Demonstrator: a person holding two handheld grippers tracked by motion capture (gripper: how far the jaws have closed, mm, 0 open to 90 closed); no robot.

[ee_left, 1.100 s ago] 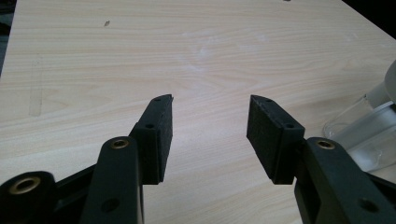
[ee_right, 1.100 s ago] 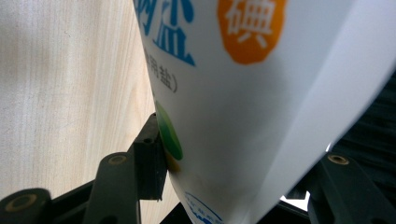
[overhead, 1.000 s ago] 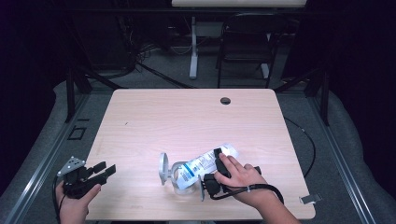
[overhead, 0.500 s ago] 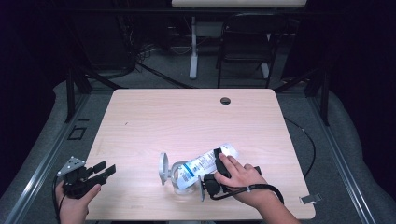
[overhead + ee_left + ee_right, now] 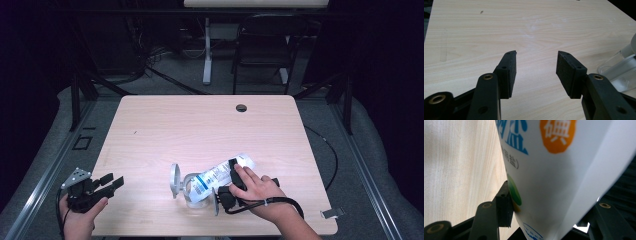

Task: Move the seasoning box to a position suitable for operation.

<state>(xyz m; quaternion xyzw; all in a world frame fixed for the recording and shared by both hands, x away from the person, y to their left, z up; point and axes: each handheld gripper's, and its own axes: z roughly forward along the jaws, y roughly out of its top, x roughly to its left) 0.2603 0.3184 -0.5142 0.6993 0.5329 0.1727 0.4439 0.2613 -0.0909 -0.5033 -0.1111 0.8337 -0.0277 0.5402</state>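
The right gripper [image 5: 231, 176] is clamped on a white salt bag [image 5: 220, 172] lying on the tabletop [image 5: 200, 125], its end at the mouth of a clear jar [image 5: 192, 187] on its side; the step in hand appears to be bagging into the jar. The next move probably calls for the left gripper [image 5: 112, 182], jaws apart and empty, to steady the jar. The right gripper view shows the bag's [image 5: 554, 170] print and the pad [image 5: 505, 203] contact, which the high view leaves unclear.
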